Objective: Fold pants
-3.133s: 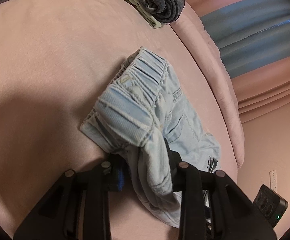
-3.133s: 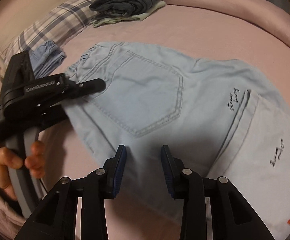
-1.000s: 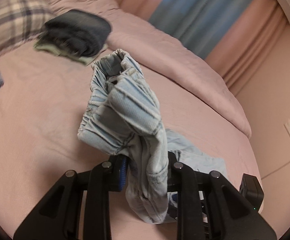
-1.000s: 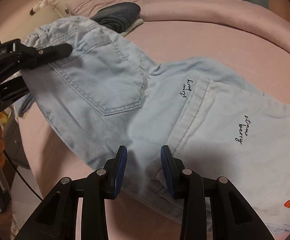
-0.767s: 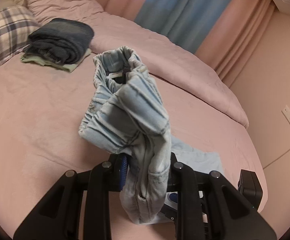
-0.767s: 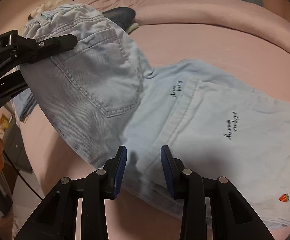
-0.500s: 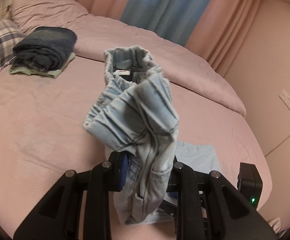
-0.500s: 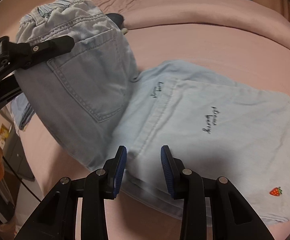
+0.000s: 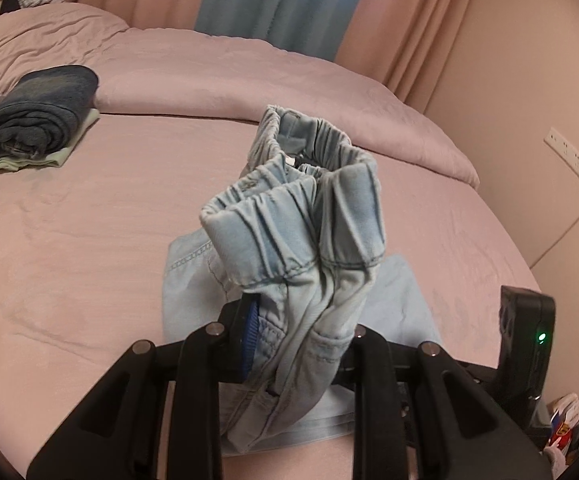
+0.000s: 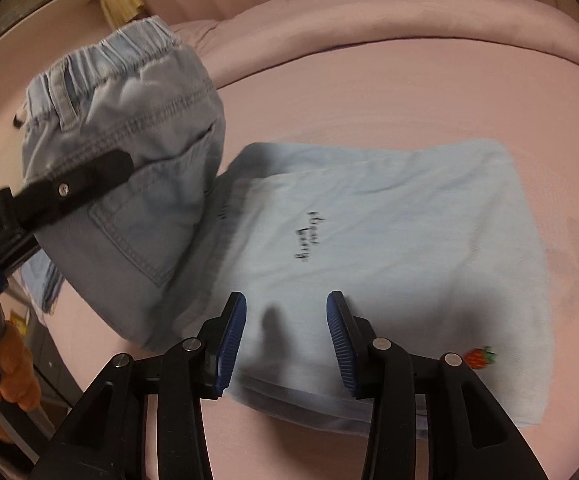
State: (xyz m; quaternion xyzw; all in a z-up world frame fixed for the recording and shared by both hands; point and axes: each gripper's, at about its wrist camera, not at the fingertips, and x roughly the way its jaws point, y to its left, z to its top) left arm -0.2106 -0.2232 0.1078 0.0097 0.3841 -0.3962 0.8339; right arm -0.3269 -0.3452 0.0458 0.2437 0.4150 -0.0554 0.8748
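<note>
While left gripper pinches raised pants — right gripper hovers, jaws spread

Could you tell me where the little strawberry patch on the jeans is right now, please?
In the right wrist view, the strawberry patch sits low on the right, near the bottom corner of the jeans lying flat on the bed, just right of the open right gripper.

Light-blue denim pants lie on a pink bedsheet. At nine o'clock, the left gripper lifts their elastic waistband end. At six o'clock, the right gripper hovers agape above the legs.
</note>
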